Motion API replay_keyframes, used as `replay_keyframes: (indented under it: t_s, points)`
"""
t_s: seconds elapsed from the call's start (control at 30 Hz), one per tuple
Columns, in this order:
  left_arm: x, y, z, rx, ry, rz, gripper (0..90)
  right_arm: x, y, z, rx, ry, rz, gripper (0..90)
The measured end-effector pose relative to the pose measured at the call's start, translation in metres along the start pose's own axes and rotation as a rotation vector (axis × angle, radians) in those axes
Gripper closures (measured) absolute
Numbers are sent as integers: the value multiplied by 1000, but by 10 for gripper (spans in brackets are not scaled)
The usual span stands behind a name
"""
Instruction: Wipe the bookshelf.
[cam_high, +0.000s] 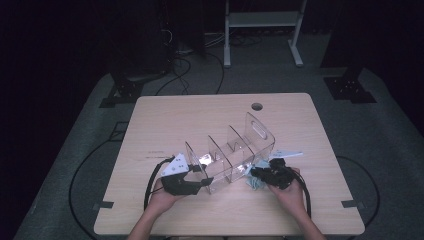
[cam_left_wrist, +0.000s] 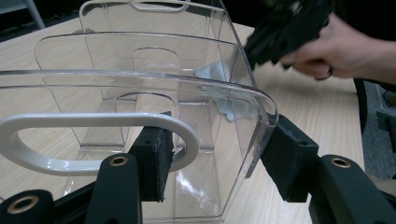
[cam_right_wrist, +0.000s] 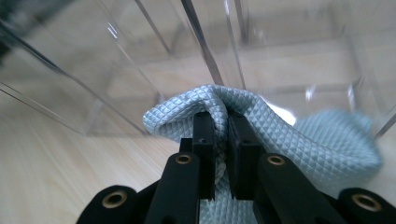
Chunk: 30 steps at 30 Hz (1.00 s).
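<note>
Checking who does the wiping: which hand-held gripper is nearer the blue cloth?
Right. The right hand-held gripper pinches the blue cloth; the left hand-held gripper clamps the clear organizer's end wall, away from it.

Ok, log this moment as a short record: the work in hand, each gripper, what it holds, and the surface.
work: wiping a clear divided organizer with a cloth
left gripper: fingers closed on the organizer's near end wall, steadying it
right gripper: shut on a bunched light blue cloth, pressed against the organizer's side
organizer: transparent plastic, several upright dividers, handle cut-outs in the end walls, standing on the table
surface: light wooden table, round cable hole at its far edge
</note>
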<state>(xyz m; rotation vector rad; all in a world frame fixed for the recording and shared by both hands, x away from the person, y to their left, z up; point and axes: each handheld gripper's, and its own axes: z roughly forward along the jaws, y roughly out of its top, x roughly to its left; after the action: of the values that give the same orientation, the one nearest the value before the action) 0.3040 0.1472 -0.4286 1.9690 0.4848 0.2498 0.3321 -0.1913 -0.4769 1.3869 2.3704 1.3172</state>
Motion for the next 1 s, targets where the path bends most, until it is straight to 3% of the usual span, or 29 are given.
replay_keyframes:
  t_s: [0.03, 0.1, 0.13, 0.17, 0.2, 0.27, 0.3, 0.47, 0.53, 0.63, 0.7, 0.83, 0.93, 1.0]
  points:
    - [0, 0, 0, 0, 0, 0, 462, -1, -2, 5, 27, -7, 1, 825]
    - [0, 0, 0, -1, 1, -3, 461, -2, -3, 6, 30, -3, 7, 825]
    - [0, 0, 0, -2, 1, -4, 462, 1, 2, -4, -22, 4, -3, 825]
    - [0, 0, 0, -3, 1, -4, 462, 1, 2, -4, -22, 4, -3, 825]
    - [0, 0, 0, -4, 1, -6, 462, 6, 8, -16, -86, 9, -16, 825]
    - [0, 0, 0, -3, 0, -5, 462, 7, 9, -18, -93, 2, -23, 825]
    - [0, 0, 0, -2, 0, -3, 462, 6, 8, -16, -87, 3, -21, 825]
    - [0, 0, 0, -1, 1, -5, 461, -3, -3, 8, 39, -10, 7, 825]
    - [0, 0, 0, -2, 2, -8, 461, -1, 1, 1, 4, 1, 8, 825]
    - [1, 0, 0, -4, 3, -8, 462, 5, 10, -16, -96, 8, -16, 825]
    - [1, 0, 0, -1, 2, -7, 462, 5, 8, -13, -83, 7, -17, 825]
    - [1, 0, 0, 1, 4, -6, 461, -2, -2, 11, 46, -22, -9, 825]
    - [1, 0, 0, -3, 5, -12, 461, 2, 0, 4, 21, -11, -19, 826]
    - [1, 0, 0, -7, 5, -16, 461, 10, 2, -5, -15, 27, -29, 827]
